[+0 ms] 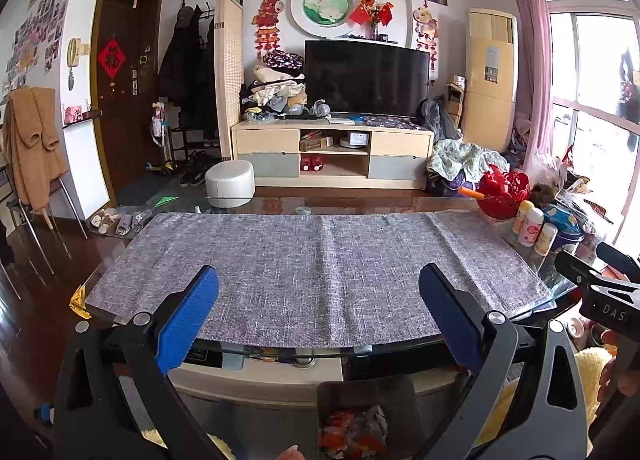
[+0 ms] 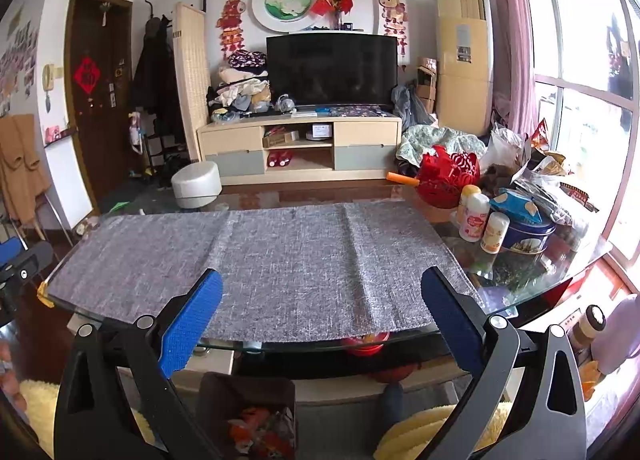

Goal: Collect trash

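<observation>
The letters "DAS" stand in white on the black body of the right gripper [image 1: 610,314], which shows at the right edge of the left wrist view. On the dark brown door [image 1: 120,71] at the upper left hangs a red diamond-shaped paper [image 1: 111,59] bearing one black Chinese character, 福; it shows again in the right wrist view [image 2: 87,74]. The white label [image 1: 491,63] on the tall cream air conditioner [image 1: 491,79] at the upper right carries print too small to read, as do the bottles [image 2: 474,215] and the blue tin [image 2: 528,234] on the table's right.
</observation>
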Tool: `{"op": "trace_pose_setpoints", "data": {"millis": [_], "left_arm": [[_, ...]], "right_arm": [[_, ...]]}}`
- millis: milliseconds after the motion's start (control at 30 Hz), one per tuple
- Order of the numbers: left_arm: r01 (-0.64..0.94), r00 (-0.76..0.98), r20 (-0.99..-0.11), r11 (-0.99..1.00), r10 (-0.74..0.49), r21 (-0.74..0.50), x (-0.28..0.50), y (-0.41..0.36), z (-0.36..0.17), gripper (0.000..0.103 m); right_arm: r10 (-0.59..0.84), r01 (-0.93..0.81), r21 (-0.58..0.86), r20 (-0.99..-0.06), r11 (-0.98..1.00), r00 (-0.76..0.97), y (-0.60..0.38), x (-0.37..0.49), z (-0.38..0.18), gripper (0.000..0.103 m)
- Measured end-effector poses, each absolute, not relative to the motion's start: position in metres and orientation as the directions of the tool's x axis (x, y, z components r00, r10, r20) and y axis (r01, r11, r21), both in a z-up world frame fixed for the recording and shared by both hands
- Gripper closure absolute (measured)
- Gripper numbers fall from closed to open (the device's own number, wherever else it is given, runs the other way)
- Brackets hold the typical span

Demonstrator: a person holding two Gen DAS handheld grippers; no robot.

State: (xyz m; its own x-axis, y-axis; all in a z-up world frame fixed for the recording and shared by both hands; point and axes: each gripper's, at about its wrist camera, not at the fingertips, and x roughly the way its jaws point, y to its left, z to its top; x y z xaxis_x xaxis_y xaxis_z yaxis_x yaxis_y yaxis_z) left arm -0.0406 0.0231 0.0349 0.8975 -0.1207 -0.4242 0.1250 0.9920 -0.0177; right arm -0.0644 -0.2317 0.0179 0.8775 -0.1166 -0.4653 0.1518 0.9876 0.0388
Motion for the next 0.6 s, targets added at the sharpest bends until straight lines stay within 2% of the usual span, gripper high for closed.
{"op": "trace_pose_setpoints", "data": {"millis": [600], "left_arm": [[0.130,0.899,-0.419,0.991,-0.127,-0.023,-0.0435,0.0230,0.0367,0.008]], "right_arm": [[-0.116,0.155,0.049,-0.461,0.987,0.880,-0.2295,-0.0661,0.0190,0.003]]}}
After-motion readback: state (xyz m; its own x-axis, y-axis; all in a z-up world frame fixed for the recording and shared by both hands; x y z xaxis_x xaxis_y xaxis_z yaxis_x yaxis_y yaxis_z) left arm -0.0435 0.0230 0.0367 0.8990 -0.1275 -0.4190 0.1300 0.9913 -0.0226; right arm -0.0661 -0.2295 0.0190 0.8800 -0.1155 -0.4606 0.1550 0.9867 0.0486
